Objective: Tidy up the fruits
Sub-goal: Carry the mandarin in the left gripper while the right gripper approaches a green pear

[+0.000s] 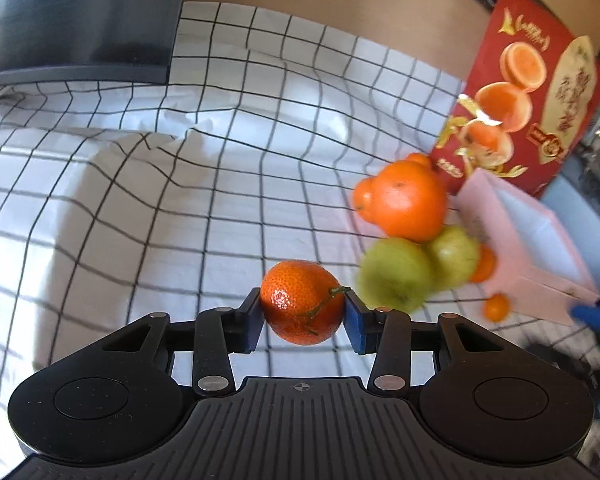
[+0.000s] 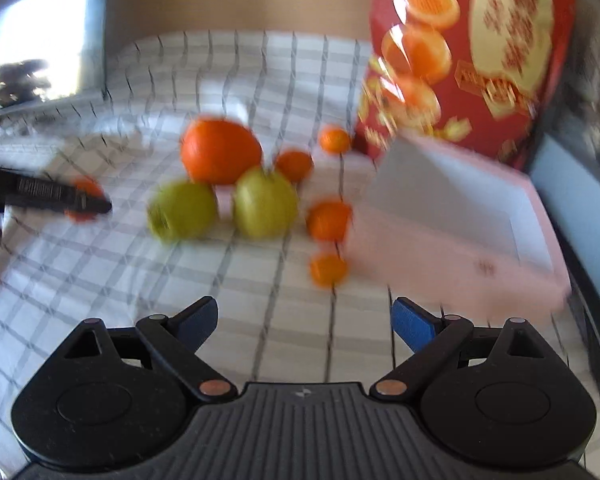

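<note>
Small orange mandarin w/ green stem (image 1: 303,302) sits clamped between your left gripper (image 1: 302,318) blue pads, lifted off the white black-grid cloth (image 1: 140,200). Fwd-right of that gripper: big round orange (image 1: 410,204), two green apples (image 1: 396,274) touching it, pink open-top box (image 1: 532,240) further right, red printed carton (image 1: 532,92) behind. Your right gripper (image 2: 304,320) stands wide apart, nothing between fingers, fruit pile ahead of it, a small orange (image 2: 328,269) closest, just fwd. Right view blurred.
</note>
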A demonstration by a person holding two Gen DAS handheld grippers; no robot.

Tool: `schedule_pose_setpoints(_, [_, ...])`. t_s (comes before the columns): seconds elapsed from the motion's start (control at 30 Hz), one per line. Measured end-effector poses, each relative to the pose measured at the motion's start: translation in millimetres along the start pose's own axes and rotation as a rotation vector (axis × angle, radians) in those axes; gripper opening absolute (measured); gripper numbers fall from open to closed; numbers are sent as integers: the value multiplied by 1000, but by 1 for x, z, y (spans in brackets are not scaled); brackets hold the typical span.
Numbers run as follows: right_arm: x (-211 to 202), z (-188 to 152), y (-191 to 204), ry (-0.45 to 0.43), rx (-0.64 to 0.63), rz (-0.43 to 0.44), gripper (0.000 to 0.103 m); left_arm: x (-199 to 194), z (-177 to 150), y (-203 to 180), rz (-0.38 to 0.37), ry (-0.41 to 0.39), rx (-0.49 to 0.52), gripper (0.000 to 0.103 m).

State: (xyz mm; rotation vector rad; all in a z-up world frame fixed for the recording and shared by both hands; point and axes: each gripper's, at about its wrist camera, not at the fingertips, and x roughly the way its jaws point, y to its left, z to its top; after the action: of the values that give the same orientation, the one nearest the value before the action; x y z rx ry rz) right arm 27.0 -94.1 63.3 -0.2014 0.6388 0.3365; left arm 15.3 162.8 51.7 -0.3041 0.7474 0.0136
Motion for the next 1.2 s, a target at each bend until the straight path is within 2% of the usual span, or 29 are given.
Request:
schedule_pose_setpoints(0.13, [12, 36, 20, -67, -68, 57, 94, -15, -14, -2, -40, 28, -15, 47])
schedule_pose_setpoints(0.3, [46, 74, 53, -126, -205, 72, 95, -27, -33, 2, -74, 75, -33, 47])
schedule_pose_setpoints(0.43, [94, 96, 64, -57, -230, 46, 94, -35, -45, 15, -65, 90, -72, 47])
schedule_pose_setpoints(0.5, [115, 101, 60, -4, -181, 34, 95, -40, -47, 25, -46, 88, -95, 47])
schedule_pose_setpoints(0.6, [133, 107, 49, 77, -83, 79, 95, -45, -49, 38, -21, 86, -138, 47])
schedule_pose_setpoints(0.67, [136, 108, 48, 96, -48, 87, 95, -46, -51, 46, -7, 91, -162, 47])
schedule_pose_setpoints(0.77, [125, 103, 57, 71, -57, 107, 95, -45, -50, 52, 0, 99, -173, 47])
schedule_pose_setpoints(0.97, [102, 70, 92, -15, -262, 30, 94, -36, -42, 53, -13, 102, -180, 47])
schedule_pose_setpoints(1.1, [86, 51, 102, -60, -361, -27, 84, -28, -37, 47, -32, 112, -175, 47])
schedule_pose_setpoints(1.2, [74, 46, 99, -73, -346, -37, 77, -22, -33, 42, -53, 119, -156, 47])
